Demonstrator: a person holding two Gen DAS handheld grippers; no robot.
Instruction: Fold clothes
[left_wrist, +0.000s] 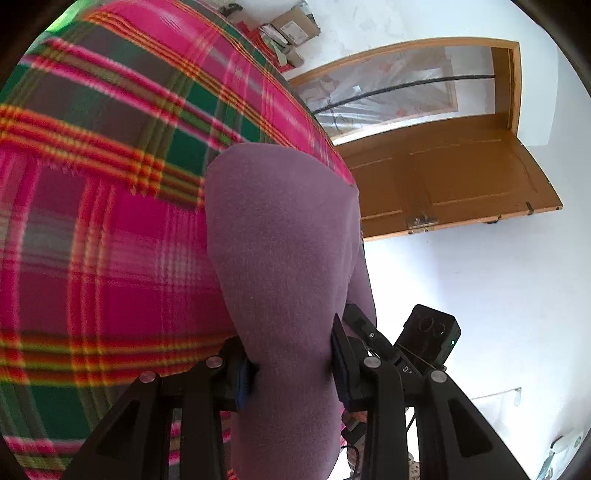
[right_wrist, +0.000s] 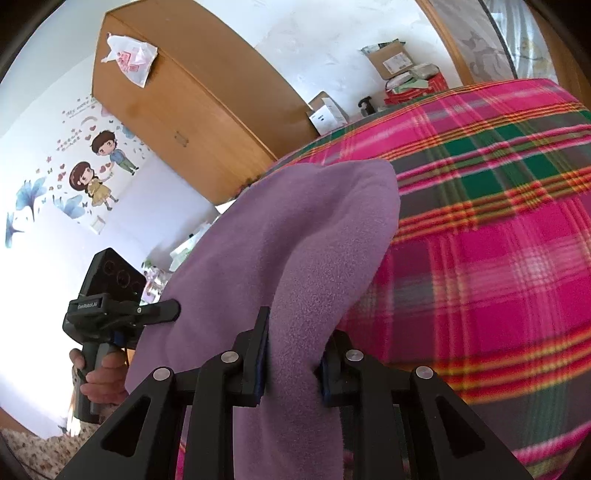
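The plaid blanket (left_wrist: 110, 221) covered the surface beneath everything. Above it, the purple fleece garment (left_wrist: 280, 240) ran lengthwise away from both tools, hanging close between them, neither hand clearly nearer. The left gripper (left_wrist: 291, 373) was clamped on one bunched edge; the right gripper (right_wrist: 291, 365) pinched another. Only the left view showed the wooden door (left_wrist: 454, 177); only the right showed the wardrobe (right_wrist: 184, 110) and the person's hand (right_wrist: 99, 380) holding the other tool.

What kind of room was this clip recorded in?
Probably a home bedroom: a plaid blanket spread over what looks like a bed, a wooden wardrobe, cartoon wall stickers and a wooden door.
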